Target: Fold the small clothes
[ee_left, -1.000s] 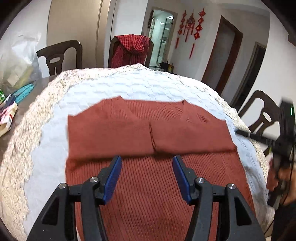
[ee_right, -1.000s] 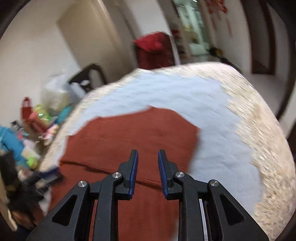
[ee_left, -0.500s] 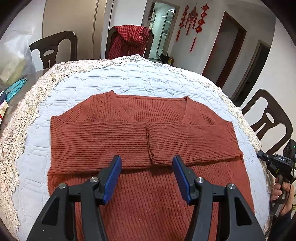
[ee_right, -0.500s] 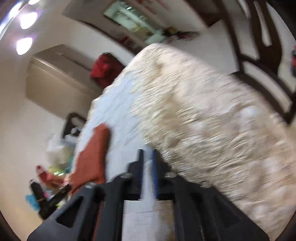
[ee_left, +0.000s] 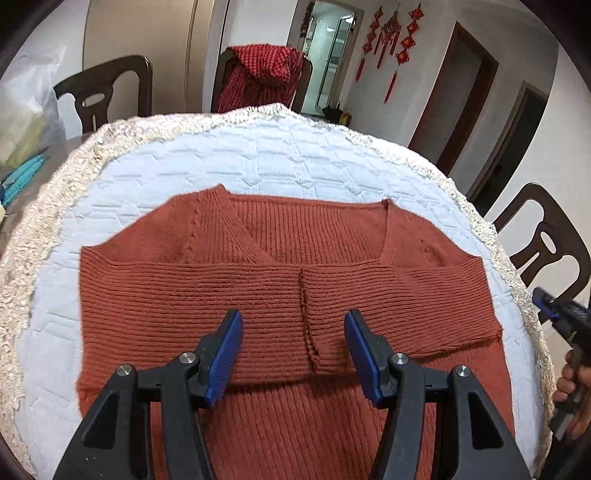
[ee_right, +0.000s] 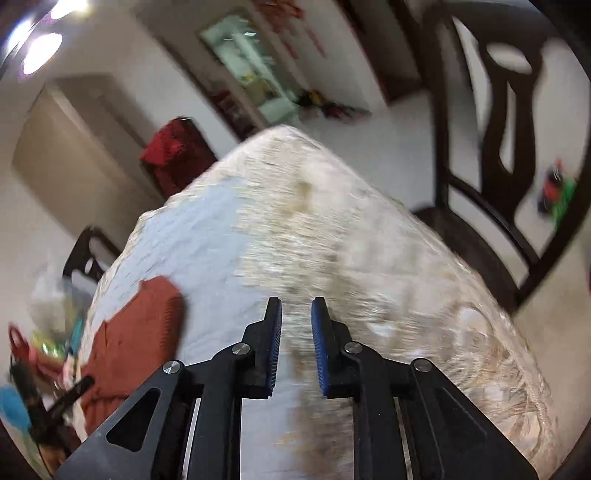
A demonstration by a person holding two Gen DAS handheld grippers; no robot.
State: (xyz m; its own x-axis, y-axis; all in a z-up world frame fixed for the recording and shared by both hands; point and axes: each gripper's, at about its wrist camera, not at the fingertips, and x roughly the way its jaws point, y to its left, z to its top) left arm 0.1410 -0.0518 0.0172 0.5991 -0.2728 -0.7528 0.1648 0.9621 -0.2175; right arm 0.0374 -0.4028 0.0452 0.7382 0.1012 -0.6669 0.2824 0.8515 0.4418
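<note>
While the left gripper gapes above it, the sweater lies flat.

Dining room with white walls. A round table bears a white quilted cover edged in cream lace fringe. Dark wooden chairs with pierced backs stand around it: one at far left, one at far centre draped with a red checked cloth, one at right. Behind, a tall beige panel adjoins a glazed doorway. Red knotted ornaments hang beside a dark brown door. In the blurred right wrist view, ceiling lights glow at upper left above a pale floor.
</note>
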